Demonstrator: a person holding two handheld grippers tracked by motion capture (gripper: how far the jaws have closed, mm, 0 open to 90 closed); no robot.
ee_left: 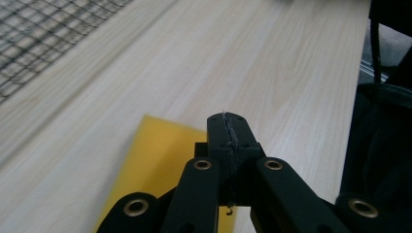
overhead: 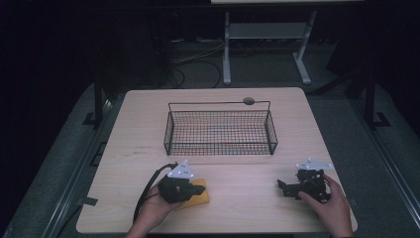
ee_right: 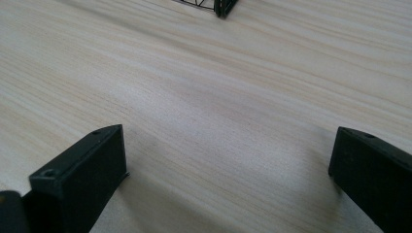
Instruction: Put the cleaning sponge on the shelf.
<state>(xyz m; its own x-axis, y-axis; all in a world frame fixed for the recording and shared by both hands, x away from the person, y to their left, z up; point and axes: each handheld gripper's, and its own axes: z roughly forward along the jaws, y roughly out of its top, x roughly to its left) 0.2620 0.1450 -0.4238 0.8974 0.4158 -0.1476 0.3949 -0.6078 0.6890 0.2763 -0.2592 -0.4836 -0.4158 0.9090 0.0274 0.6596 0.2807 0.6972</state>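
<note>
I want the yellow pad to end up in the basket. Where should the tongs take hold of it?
The yellow pad lies flat on the table, so grip a free edge across its thin thickness. The left tongs are shut above it; they would need to open and probably come in low from the side. The right-hand edge, facing the right tongs, looks open.

A black wire-mesh basket (overhead: 220, 130) stands on the pale wooden table (overhead: 143, 119), just beyond both handheld tools; a grey metal stand (overhead: 262, 34) waits behind.
</note>
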